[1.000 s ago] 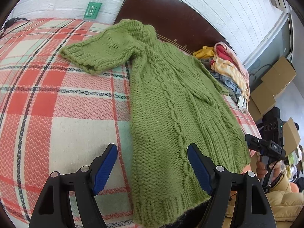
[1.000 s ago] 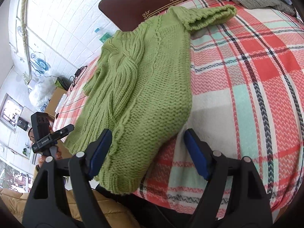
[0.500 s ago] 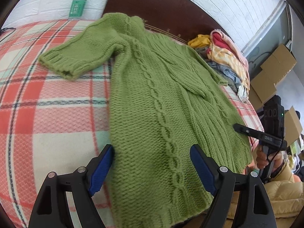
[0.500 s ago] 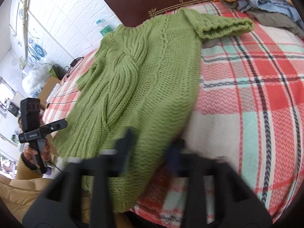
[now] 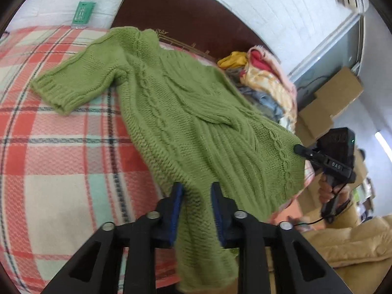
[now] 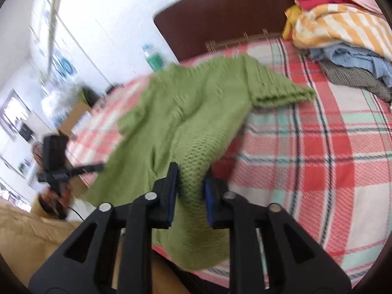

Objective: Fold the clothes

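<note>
My left claw [image 5: 194, 202] is closing on the green sweater [image 5: 196, 127] hem; my right claw [image 6: 189, 183] pinches the other hem corner, jaws easing apart. Beyond them, the sweater drapes off the bed [image 6: 330, 161] edge, with open plaid to either side.

sweater [image 5: 196, 127]: 1 | bottle [image 5: 84, 9]: 1 | clothes pile [image 6: 343, 39]: 1 | claws: 2
</note>
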Available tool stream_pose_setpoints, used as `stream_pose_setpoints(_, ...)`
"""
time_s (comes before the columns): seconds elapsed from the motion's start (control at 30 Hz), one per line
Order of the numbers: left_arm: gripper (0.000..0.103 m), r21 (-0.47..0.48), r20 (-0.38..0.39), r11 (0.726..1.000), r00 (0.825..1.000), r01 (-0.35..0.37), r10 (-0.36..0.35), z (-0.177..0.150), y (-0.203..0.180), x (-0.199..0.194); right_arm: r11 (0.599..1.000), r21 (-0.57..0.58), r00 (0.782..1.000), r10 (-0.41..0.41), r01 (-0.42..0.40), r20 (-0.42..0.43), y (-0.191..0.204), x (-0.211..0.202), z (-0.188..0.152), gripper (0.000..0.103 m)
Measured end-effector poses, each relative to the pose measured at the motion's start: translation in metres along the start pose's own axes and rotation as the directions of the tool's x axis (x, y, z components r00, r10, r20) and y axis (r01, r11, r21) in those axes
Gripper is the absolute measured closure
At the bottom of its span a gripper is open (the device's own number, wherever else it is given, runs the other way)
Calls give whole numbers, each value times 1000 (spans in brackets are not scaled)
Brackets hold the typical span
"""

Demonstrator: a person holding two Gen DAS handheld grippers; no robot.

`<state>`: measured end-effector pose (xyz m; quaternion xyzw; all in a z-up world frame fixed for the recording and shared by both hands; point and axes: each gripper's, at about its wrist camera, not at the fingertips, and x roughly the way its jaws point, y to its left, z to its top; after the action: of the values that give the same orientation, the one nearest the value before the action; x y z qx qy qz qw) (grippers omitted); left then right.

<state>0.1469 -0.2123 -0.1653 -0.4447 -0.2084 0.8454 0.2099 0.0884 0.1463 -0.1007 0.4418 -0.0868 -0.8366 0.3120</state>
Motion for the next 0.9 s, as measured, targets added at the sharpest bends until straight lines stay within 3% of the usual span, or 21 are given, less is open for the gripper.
stream_pose_setpoints(0.03, 50, -11, -16, 1000, 1000, -26, 26, -2, 4, 3, 1000, 14, 999, -21, 21, -35, -8, 4, -5, 66)
stream_pose_setpoints(0.07, 44, -22, -32, 998, 998, -53, 52, -4, 7, 5, 997, 30, 996, -67, 69, -64, -15, 8, -10, 50)
stream_pose_setpoints(0.1, 36, -32, -48, 996, 996, -79, 78, -6, 11, 8, 992, 33, 989, -122, 125, -80, -21, 9, -15, 41)
stream_pose_setpoints(0.2, 28, -27, -85, 996, 993, -88, 85, -13, 11, 15, 991, 44, 988, -122, 126, -97, -31, 9, -27, 38)
stream_pose_setpoints(0.37, 27, 24, -105, 996, 991, -85, 87, -15, -9, 34, 998, 12, 992, -62, 64, -114, -21, 23, -33, 36)
stream_pose_setpoints(0.4, 31, 31, -104, 995, 990, -95, 97, -14, -13, 38, 999, 6, 992, -53, 54, -117, -17, 27, -34, 52)
stream_pose_setpoints(0.47, 74, 20, -117, 994, 987, -109, 110, -13, -13, 39, 1000, -3, 993, -20, 19, -120, -8, 30, -35, 89)
stream_pose_setpoints(0.5, 87, 14, -124, 993, 985, -116, 117, -12, -12, 40, 1000, -13, 993, -13, 12, -118, -5, 29, -33, 89)
stream_pose_setpoints(0.57, 88, -11, -98, 989, 984, -148, 146, -10, -9, 32, 999, -35, 994, 16, -20, -109, 0, 22, -30, 89)
stream_pose_setpoints(0.67, 87, -23, -59, 994, 992, -109, 107, -3, -8, 12, 991, -102, 992, 77, -87, -98, 6, 2, -28, 85)
stream_pose_setpoints(0.7, 83, -11, -58, 994, 993, -107, 106, -1, -9, 9, 992, -117, 995, 46, -56, -89, 4, -3, -25, 73)
stream_pose_setpoints(0.73, 68, 3, -59, 992, 990, -130, 129, -1, -8, 8, 993, -119, 998, 1, -9, -67, -1, -7, -21, 64)
stream_pose_setpoints(0.77, 54, 17, -60, 988, 986, -152, 153, 0, -8, 8, 994, -105, 999, -33, 29, -41, -9, -11, -15, 50)
stream_pose_setpoints(0.8, 27, 32, -60, 984, 983, -174, 176, 0, -8, 8, 993, -91, 997, -71, 69, -16, -17, -14, -9, 45)
stream_pose_setpoints(0.83, 19, 26, -41, 979, 978, -201, 202, 1, -7, 6, 989, -84, 992, -123, 124, 13, -23, -15, -3, 45)
stream_pose_setpoints(0.9, 19, -2, 0, 973, 973, -231, 231, 8, -3, 2, 975, -99, 980, -191, 197, 62, -30, -14, 11, 42)
